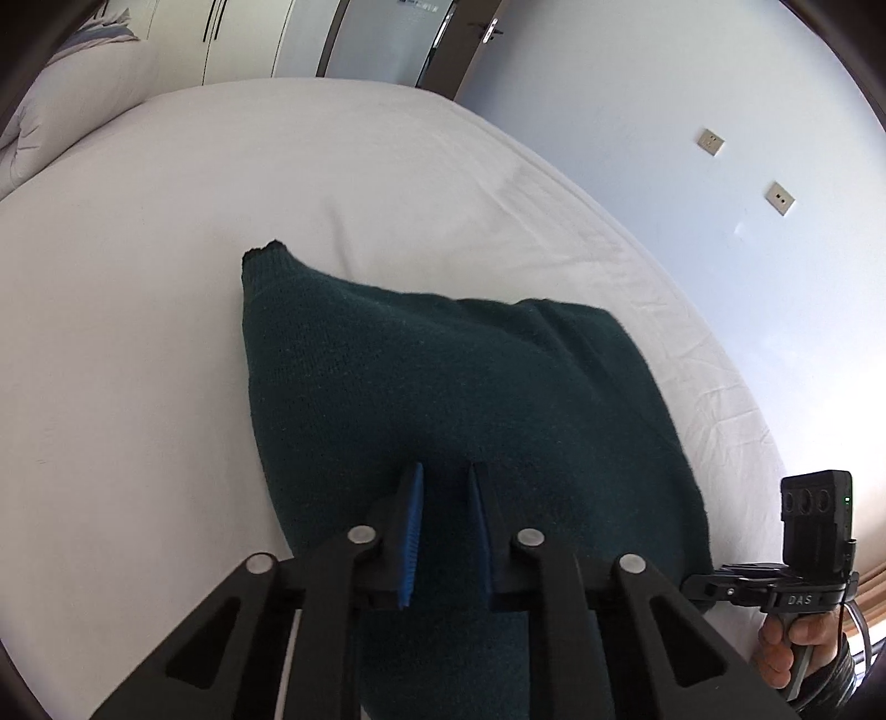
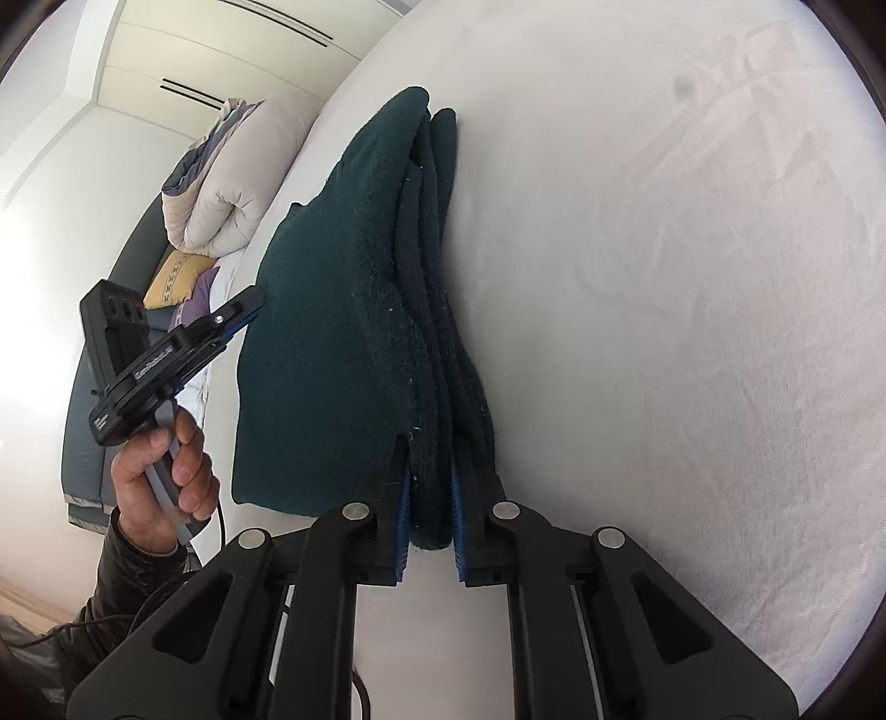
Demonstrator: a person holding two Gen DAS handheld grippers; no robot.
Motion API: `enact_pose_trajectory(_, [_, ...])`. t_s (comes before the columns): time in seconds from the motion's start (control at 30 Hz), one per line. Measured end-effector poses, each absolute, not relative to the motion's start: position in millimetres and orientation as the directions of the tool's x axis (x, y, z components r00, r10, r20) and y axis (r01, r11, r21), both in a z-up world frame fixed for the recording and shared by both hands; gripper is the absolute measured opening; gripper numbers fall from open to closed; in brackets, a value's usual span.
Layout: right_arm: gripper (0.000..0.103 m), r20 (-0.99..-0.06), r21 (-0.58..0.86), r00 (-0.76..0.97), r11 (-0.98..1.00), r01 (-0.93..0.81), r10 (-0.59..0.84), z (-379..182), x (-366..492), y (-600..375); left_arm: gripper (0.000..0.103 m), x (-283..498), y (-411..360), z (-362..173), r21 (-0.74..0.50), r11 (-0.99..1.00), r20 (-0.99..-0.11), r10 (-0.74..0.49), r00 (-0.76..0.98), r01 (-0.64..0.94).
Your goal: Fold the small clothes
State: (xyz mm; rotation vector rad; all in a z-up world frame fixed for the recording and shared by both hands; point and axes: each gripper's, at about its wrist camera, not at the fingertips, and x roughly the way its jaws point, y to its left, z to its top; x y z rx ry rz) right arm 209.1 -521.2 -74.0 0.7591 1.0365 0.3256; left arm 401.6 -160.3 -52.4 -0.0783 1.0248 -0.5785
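Bedroom, white sheet on the bed [image 1: 166, 332], pale wall on the right with two wall sockets [image 1: 779, 198], wardrobe doors [image 1: 243, 33] at the far end. A rolled duvet [image 2: 232, 177] and a yellow cushion [image 2: 174, 277] sit at the far left of the bed in the right wrist view.

Dark green sweater [image 1: 443, 387] lies folded in the middle of the bed, several layers stacked, one cuff or corner sticking up at the far left edge.

Left tool [image 1: 446, 487]: blue pads apart, a clear gap between them, nothing pinched. It hovers just over the near part of the sweater; can't tell if the tips touch the knit. In the right wrist view the same tool [image 2: 243, 310] sits beside the sweater's left edge, held by the left hand [image 2: 166, 471].

Right tool [image 2: 431, 487]: pads clamped on the near edge of the folded sweater [image 2: 332, 332], the layered stack squeezed between them. In the left wrist view it [image 1: 698, 587] shows at the near right, at the sweater's right edge, with the right hand [image 1: 786, 648] on its handle.
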Motion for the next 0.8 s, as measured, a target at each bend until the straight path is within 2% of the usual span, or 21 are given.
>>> enact_pose_trajectory(0.1, [0.008, -0.638, 0.715, 0.497, 0.692, 0.099, 0.588, -82, 205, -532, 0.015, 405, -163, -62, -0.323, 0.850, -0.784, -0.486, 0.385, 0.416])
enact_pose_trajectory(0.2, [0.007, -0.633, 0.714, 0.505, 0.695, 0.088, 0.587, -86, 209, -529, 0.015, 398, -176, -65, -0.219, 0.860, -0.795, -0.431, 0.427, 0.461])
enact_pose_trajectory(0.23, [0.007, -0.629, 0.716, 0.510, 0.693, 0.084, 0.587, -87, 210, -529, 0.015, 398, -176, -66, -0.216, 0.858, -0.792, -0.433, 0.430, 0.466])
enact_pose_trajectory(0.37, [0.007, -0.618, 0.723, 0.521, 0.687, 0.081, 0.589, -84, 209, -528, 0.014, 399, -153, -58, -0.347, 0.842, -0.767, -0.509, 0.392, 0.413])
enact_pose_trajectory(0.5, [0.009, -0.594, 0.747, 0.526, 0.659, 0.080, 0.609, -82, 206, -529, 0.015, 362, -142, -42, -0.268, 0.853, -0.769, -0.469, 0.434, 0.448])
enact_pose_trajectory(0.53, [0.012, -0.595, 0.746, 0.526, 0.661, 0.079, 0.608, -80, 204, -528, 0.015, 357, -141, -43, -0.263, 0.854, -0.771, -0.466, 0.435, 0.449])
enact_pose_trajectory(0.8, [0.012, -0.611, 0.728, 0.541, 0.678, 0.096, 0.579, -75, 195, -523, 0.015, 353, -151, -60, -0.218, 0.852, -0.796, -0.438, 0.418, 0.477])
